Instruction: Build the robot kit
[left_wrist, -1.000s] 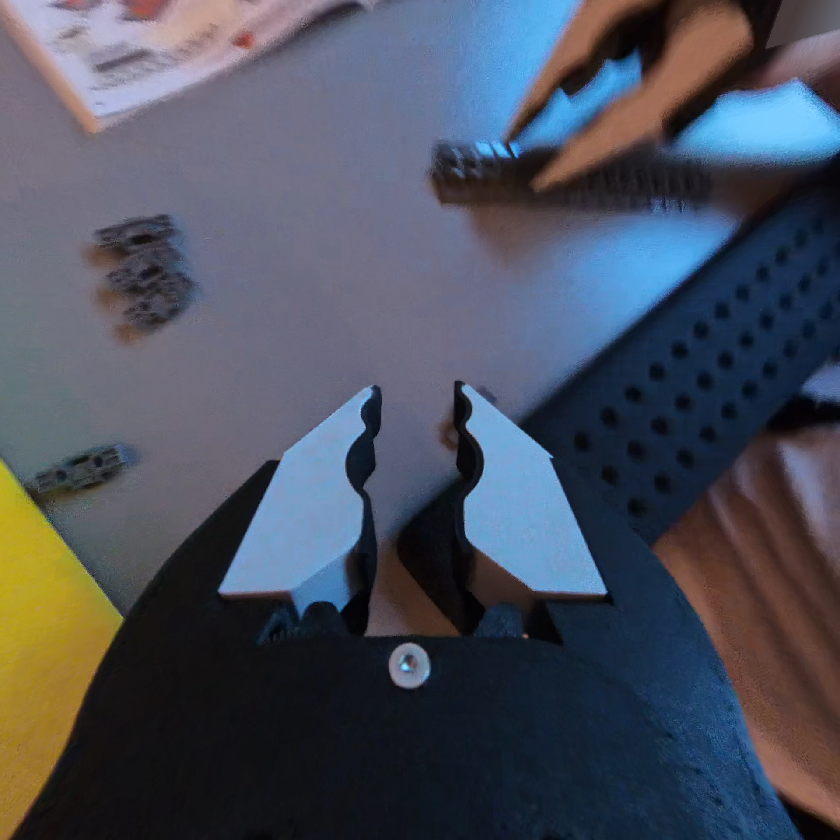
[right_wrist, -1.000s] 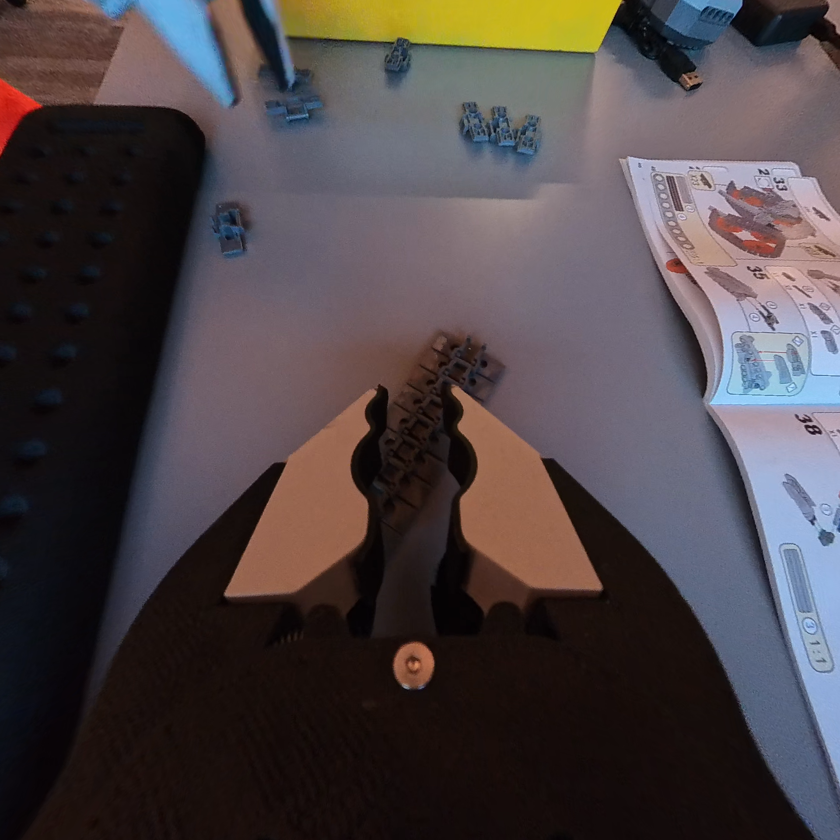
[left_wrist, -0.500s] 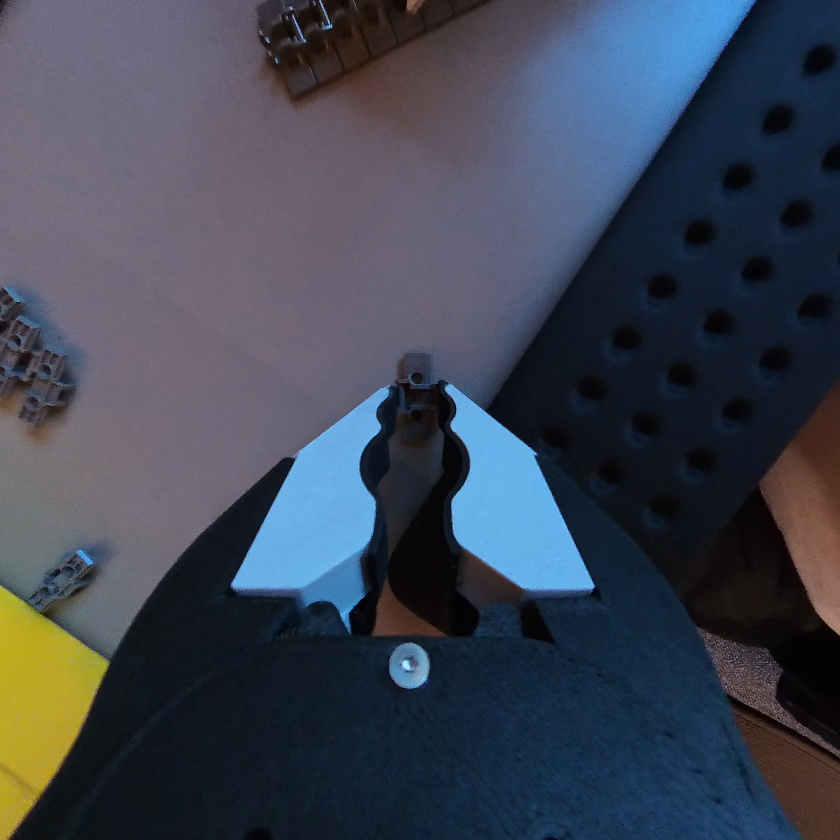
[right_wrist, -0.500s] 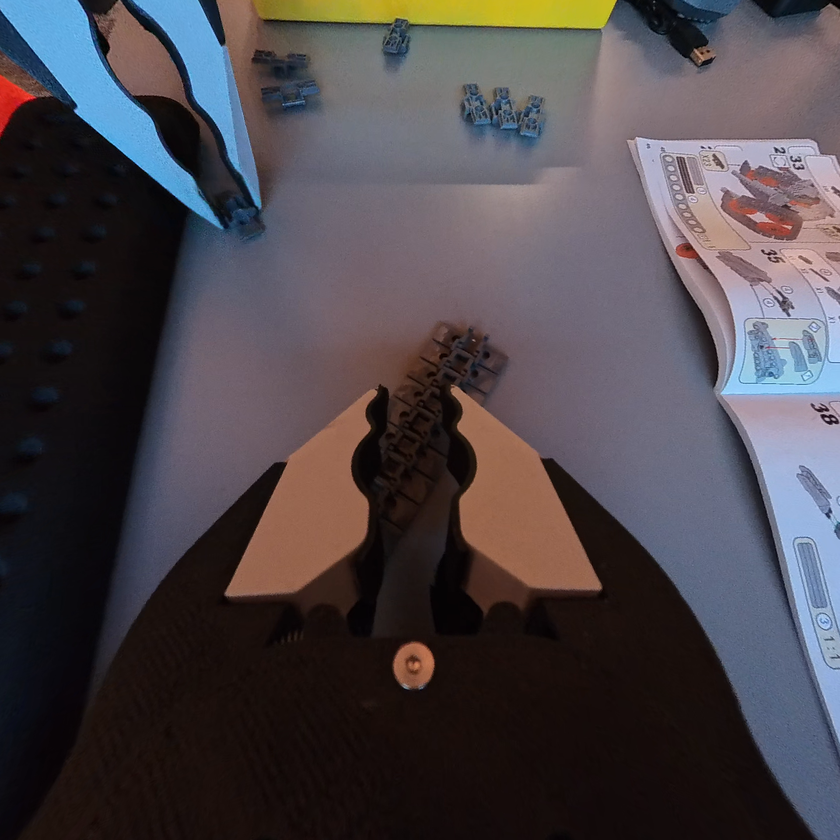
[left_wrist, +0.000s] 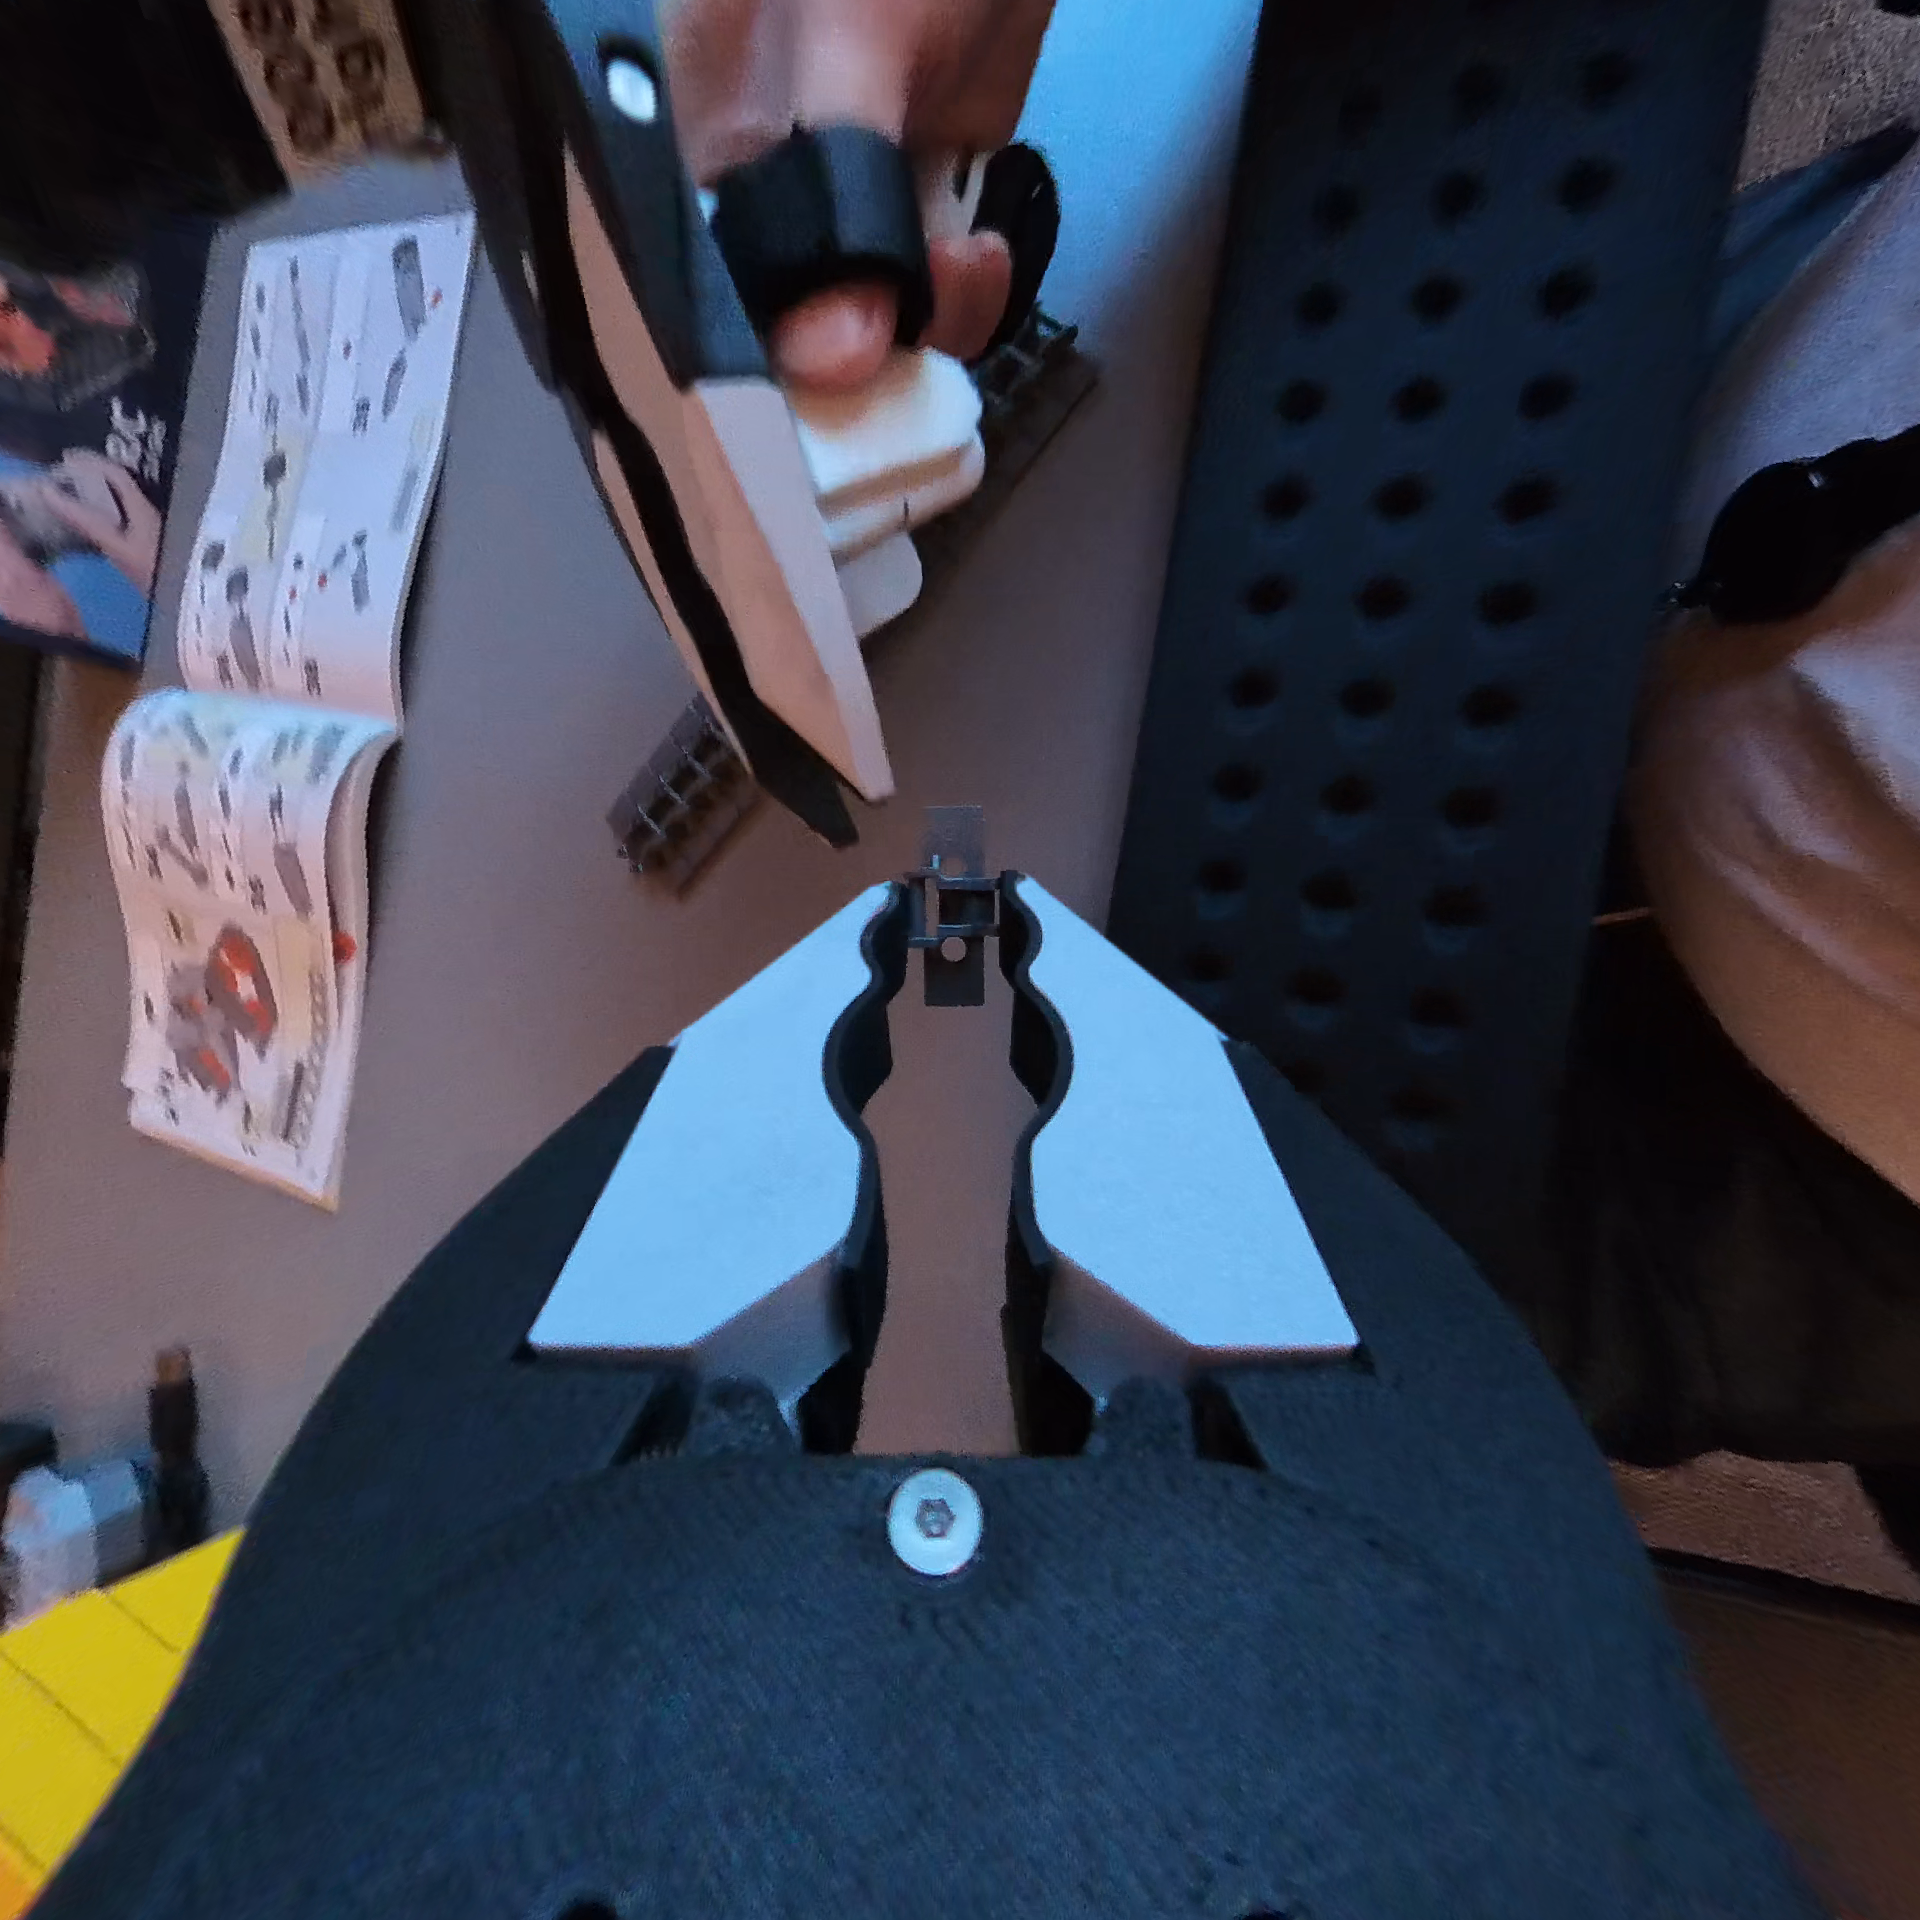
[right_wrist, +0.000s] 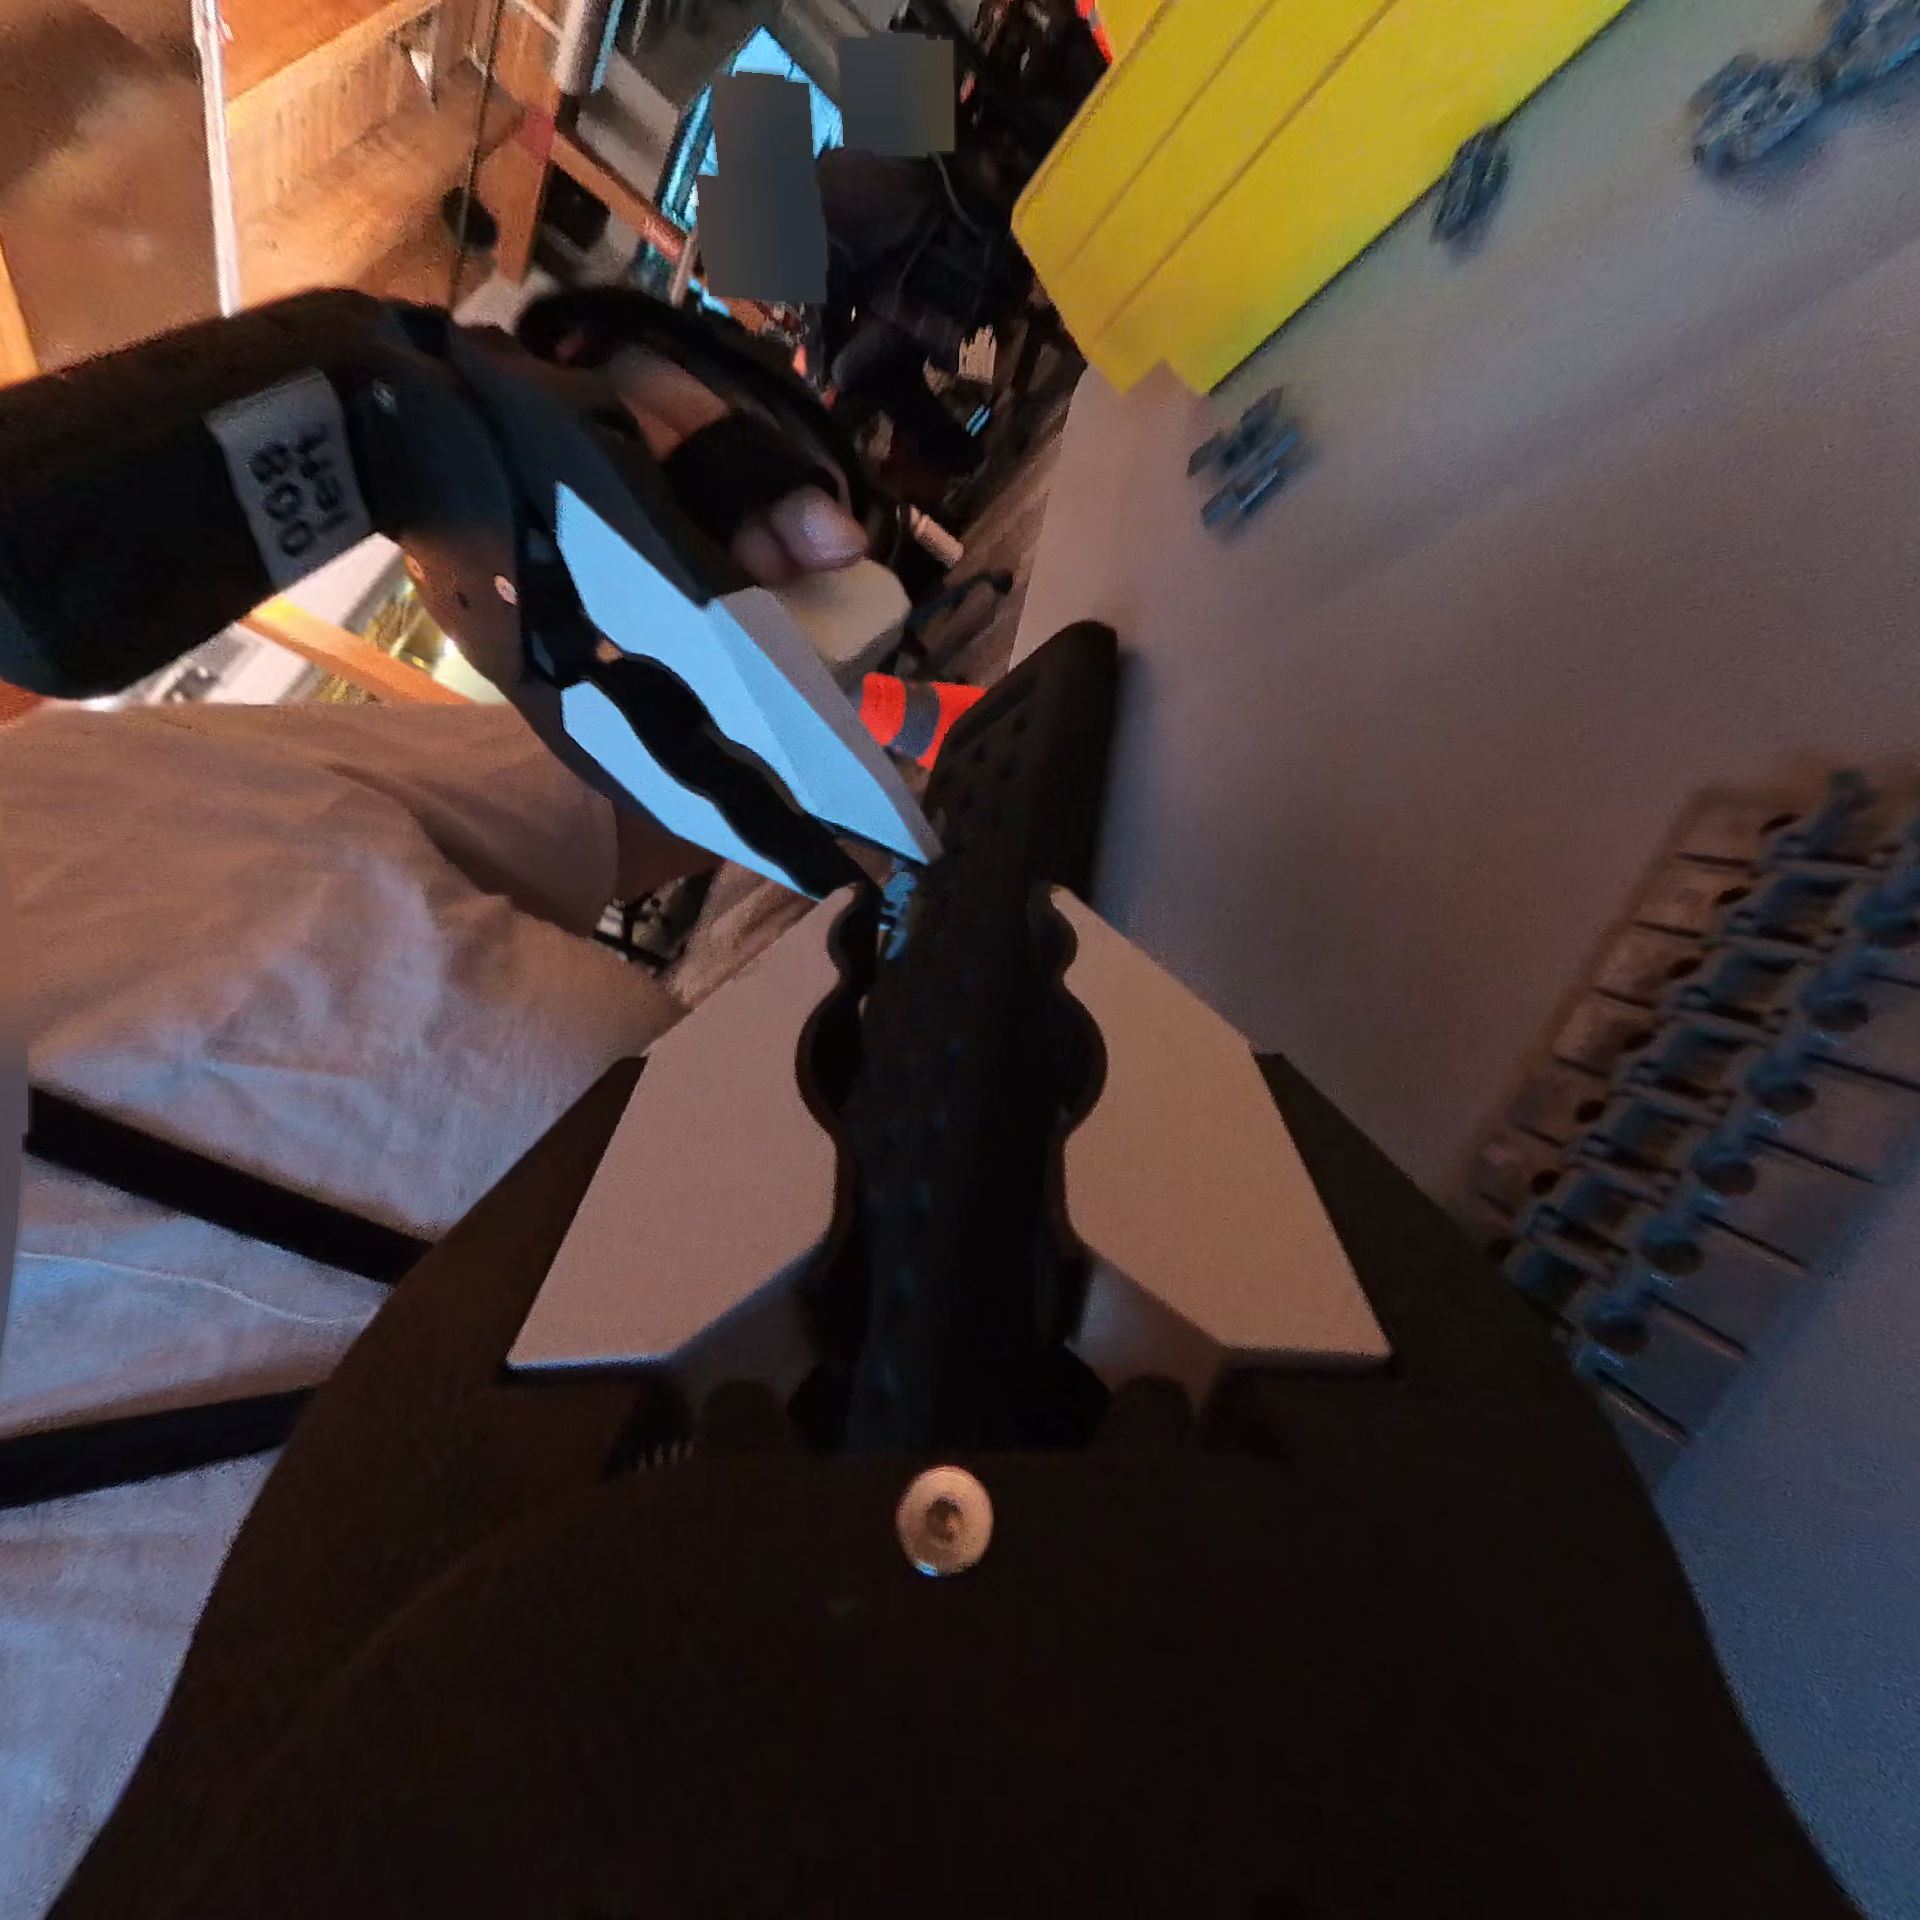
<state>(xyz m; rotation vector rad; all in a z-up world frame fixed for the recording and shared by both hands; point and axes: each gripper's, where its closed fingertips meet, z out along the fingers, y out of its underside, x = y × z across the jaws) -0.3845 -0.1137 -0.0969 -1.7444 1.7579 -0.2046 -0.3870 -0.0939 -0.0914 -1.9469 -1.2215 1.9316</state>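
Note:
My left gripper (left_wrist: 954, 894) is shut on a small grey track link (left_wrist: 954, 920), pinched at its tips and held above the table. My right gripper (left_wrist: 857, 816) comes in from the upper left, its tips just beside the link. In the right wrist view my right gripper (right_wrist: 951, 899) is open and empty, and the left gripper (right_wrist: 883, 862) holds the link (right_wrist: 900, 896) at its left fingertip. A long grey track chain (right_wrist: 1714, 1091) lies flat on the table to the right. It also shows in the left wrist view (left_wrist: 681, 805), partly hidden behind the right gripper.
A black perforated pad (left_wrist: 1434, 520) runs along the right of the table. An open instruction booklet (left_wrist: 260, 831) lies at the left. A yellow box (right_wrist: 1247, 177) stands at the far edge with loose grey links (right_wrist: 1247, 468) near it. A person's hand (left_wrist: 831, 332) holds the right gripper.
My right gripper has let go of the track chain, lifted and swung toward the left gripper. My left gripper closed on the single link, raised it off the table and brought it to the right gripper's tips.

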